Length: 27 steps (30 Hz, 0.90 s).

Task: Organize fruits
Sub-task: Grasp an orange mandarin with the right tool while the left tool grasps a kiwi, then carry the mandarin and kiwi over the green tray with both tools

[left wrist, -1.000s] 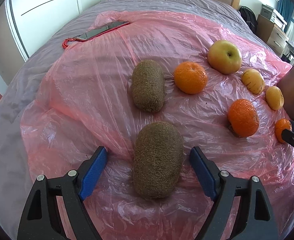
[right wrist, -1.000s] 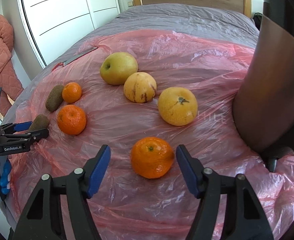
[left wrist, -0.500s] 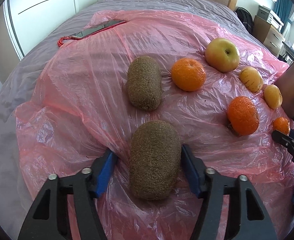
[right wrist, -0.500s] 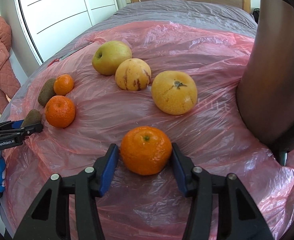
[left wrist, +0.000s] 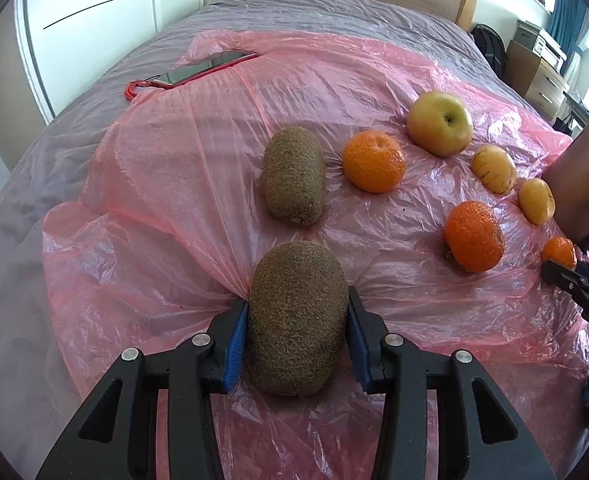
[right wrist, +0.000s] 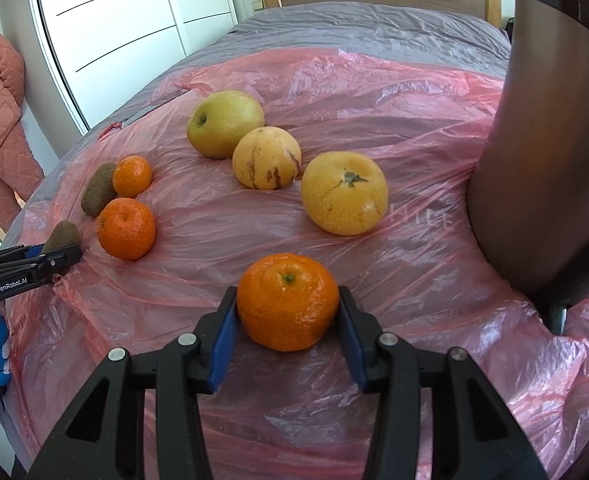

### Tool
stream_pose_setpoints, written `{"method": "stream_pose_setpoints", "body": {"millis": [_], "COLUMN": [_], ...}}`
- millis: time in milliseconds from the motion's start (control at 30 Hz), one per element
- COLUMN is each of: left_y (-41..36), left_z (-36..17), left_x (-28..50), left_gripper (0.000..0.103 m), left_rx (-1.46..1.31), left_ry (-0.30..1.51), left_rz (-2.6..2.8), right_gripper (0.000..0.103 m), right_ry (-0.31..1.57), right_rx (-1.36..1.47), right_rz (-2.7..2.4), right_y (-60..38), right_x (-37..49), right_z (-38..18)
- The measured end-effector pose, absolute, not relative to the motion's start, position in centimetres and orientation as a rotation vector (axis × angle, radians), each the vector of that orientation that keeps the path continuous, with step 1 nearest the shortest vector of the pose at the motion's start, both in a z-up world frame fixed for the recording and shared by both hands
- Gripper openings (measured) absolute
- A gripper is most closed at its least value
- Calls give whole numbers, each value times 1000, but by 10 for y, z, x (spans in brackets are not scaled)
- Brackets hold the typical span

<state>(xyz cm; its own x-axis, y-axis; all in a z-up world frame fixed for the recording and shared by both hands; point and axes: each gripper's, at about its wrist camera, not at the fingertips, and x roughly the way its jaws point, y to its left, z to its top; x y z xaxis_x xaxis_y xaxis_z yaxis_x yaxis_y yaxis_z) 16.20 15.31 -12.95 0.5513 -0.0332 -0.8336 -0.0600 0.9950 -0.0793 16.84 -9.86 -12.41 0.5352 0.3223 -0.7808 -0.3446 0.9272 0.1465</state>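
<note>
Both jaws have just been closed: the left hand-held gripper (left wrist: 297, 330) is clamped on a kiwi (left wrist: 296, 316), the right hand-held gripper (right wrist: 287, 320) on a mandarin (right wrist: 288, 300); nothing is sorted yet.

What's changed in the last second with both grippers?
Both jaws have just been closing: the left gripper now clamps the near kiwi, and the right gripper clamps the near mandarin. The other fruit on the pink plastic sheet hasn't moved.
</note>
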Motion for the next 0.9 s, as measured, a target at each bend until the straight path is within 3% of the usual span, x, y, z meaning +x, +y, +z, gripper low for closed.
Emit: {"method": "stream_pose_setpoints", "body": {"millis": [900], "left_y": [181], "left_z": [-58], "left_x": [66], "left_gripper": [38], "left_rx": [-165], "left_ry": [881], "left_rz": [78], "right_gripper": [54], "right_ry": [849], "right_rx": [-33], "right_rz": [454], "right_y": [-109], "right_x": [90], "right_z": [-52]}}
